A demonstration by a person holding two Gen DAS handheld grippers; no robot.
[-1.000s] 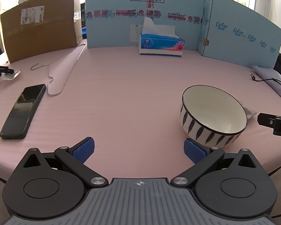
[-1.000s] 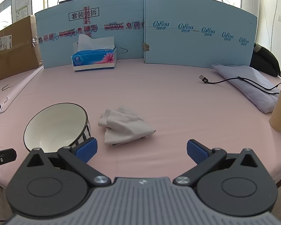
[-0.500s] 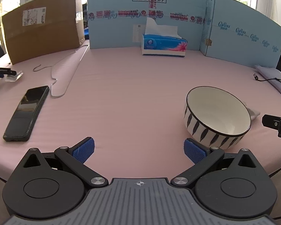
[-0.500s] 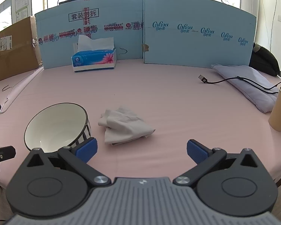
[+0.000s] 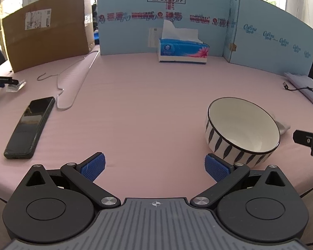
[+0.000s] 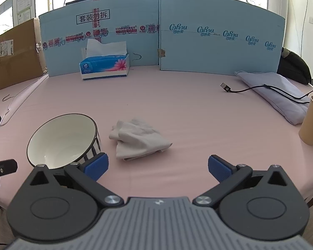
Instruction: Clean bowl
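A white bowl (image 5: pixel 243 128) with a black rim and black stripes outside stands on the pink table (image 5: pixel 146 108). It also shows in the right wrist view (image 6: pixel 62 140), empty inside. A crumpled white cloth (image 6: pixel 137 138) lies just right of the bowl; in the left wrist view only its edge (image 5: pixel 282 126) shows behind the bowl. My left gripper (image 5: pixel 154 166) is open and empty, with the bowl just beyond its right finger. My right gripper (image 6: pixel 157 167) is open and empty, short of the cloth, with the bowl beyond its left finger.
A black phone (image 5: pixel 30 127) and a wire hanger (image 5: pixel 73 83) lie at the left. A tissue box (image 5: pixel 182 51) stands before blue cardboard panels (image 5: pixel 167 20). A brown box (image 5: pixel 46 39) is back left. A paper cup (image 6: pixel 312 120), cable (image 6: pixel 260 88) and grey pouch (image 6: pixel 275 92) are at the right.
The left gripper's view has shifted slightly: the bowl and the rest of the scene sit a little further right and lower. The right gripper has barely moved. Both stay open.
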